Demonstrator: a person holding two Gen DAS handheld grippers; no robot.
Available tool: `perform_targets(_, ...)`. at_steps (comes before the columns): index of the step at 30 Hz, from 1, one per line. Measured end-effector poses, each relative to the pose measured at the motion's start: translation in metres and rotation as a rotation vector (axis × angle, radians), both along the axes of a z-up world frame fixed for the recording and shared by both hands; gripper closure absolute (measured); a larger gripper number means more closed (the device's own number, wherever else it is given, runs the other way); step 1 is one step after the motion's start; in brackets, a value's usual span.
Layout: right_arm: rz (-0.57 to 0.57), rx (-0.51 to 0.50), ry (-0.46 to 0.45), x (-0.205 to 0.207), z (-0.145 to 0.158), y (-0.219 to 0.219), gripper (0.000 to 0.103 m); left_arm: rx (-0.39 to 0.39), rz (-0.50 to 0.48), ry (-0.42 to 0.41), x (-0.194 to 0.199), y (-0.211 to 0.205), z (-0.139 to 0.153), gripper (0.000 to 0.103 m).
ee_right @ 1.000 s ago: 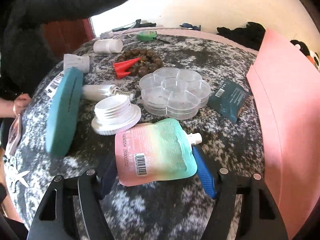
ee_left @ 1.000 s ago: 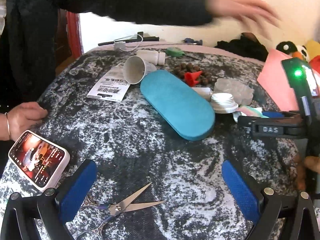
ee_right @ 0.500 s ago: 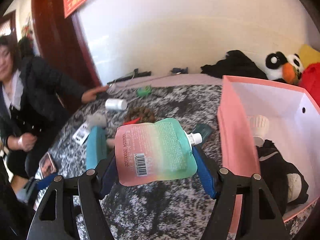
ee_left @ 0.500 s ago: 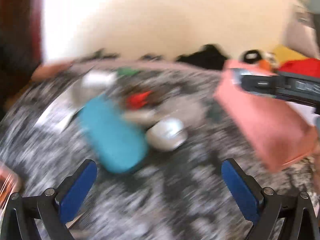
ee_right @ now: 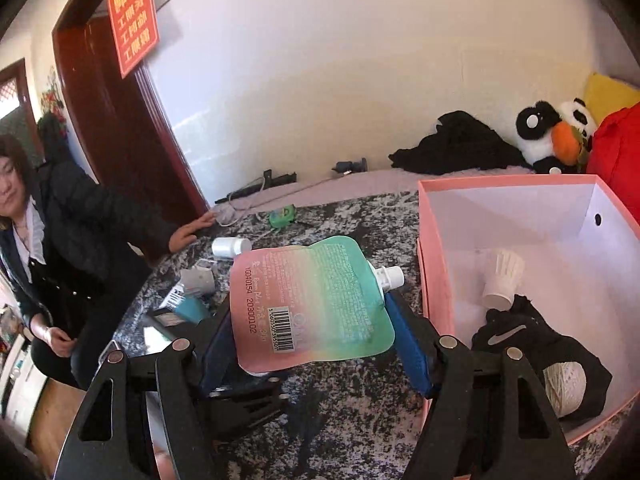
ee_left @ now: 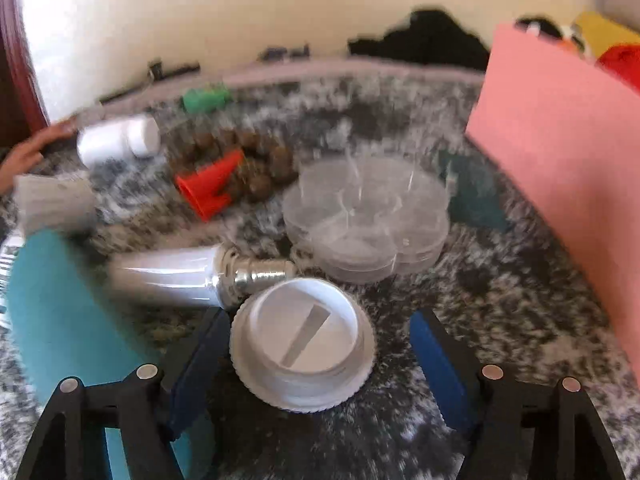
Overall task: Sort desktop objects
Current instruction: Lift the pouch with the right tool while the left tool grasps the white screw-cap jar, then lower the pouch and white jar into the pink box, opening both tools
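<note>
We are working over a table (ee_left: 500,288) draped in a mottled black-and-white cloth. Biggest of all on it is the pink box (ee_right: 430,240), standing open at the right edge; a white ribbed cup (ee_right: 502,276), a black garment with a swoosh (ee_right: 516,334) and a ball of cream yarn (ee_right: 566,386) are lying inside. Next in size, a teal case (ee_left: 60,312) is stretching along the left.

Our right gripper (ee_right: 312,342) is holding a pink-to-green spout pouch (ee_right: 308,308) flat between its blue pads, clear of the cloth and just left of the box wall, with the white spout pointing toward the box.

Our left gripper (ee_left: 316,364) is straddling a white ribbed lid (ee_left: 302,344) that is sitting on the cloth. Its jaws have just been closing in. The left pad seems to be touching the rim, while a gap is showing at the right pad, so nothing is clamped yet.

Beyond the lid a clear flower-shaped tray (ee_left: 366,216) and a silver-necked white bottle (ee_left: 192,274) are lying, then a red cone (ee_left: 210,184) against brown beads (ee_left: 260,160), and a small white pill bottle (ee_left: 118,142).

A seated person's hand (ee_right: 192,232) is resting on the far table edge.
</note>
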State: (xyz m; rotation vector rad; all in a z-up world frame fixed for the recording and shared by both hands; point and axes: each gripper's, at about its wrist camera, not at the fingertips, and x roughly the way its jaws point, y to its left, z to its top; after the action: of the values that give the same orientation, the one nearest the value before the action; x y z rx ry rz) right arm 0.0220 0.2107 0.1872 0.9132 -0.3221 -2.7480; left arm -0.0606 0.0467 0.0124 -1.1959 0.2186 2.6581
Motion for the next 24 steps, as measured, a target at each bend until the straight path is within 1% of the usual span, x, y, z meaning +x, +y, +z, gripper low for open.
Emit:
perform_targets(1,0.002,0.003,0.0,-0.001,0.0,-0.001,0.029,-0.013,-0.001,-0.001,-0.001,0.003,-0.002,0.024)
perform_targets(3,0.005,0.016,-0.001,0.0,0.0,-0.003,0.029,-0.02,-0.002,-0.001,-0.001,0.008,-0.003,0.027)
perform_targets(4,0.007,0.022,-0.002,0.0,-0.001,-0.005,0.029,0.011,0.0,0.002,0.0,0.003,-0.001,0.034)
perform_targets(5,0.007,0.028,-0.003,0.0,-0.001,-0.006,0.029,0.05,0.002,0.005,0.002,-0.003,0.002,0.045)
perform_targets(6,0.007,0.034,-0.004,0.001,-0.002,-0.006,0.029,0.089,0.005,0.007,0.004,-0.009,0.005,0.045)
perform_targets(7,0.006,0.04,-0.004,0.002,-0.002,-0.006,0.029,0.11,0.003,0.008,0.006,-0.011,0.007,0.046)
perform_targets(10,0.004,0.056,0.006,0.006,0.001,-0.006,0.029,0.139,-0.01,0.01,0.023,-0.012,0.01,0.045)
perform_targets(14,-0.003,0.06,0.032,0.017,0.011,-0.003,0.029,0.124,-0.047,0.059,0.057,-0.005,0.022,0.045)
perform_targets(19,-0.035,0.073,0.047,0.033,0.018,0.014,0.029,0.162,-0.115,0.156,0.103,0.012,0.064,0.045)
perform_targets(24,-0.118,0.108,0.051,0.046,0.022,0.044,0.029,0.188,-0.195,0.227,0.113,0.052,0.105,0.045)
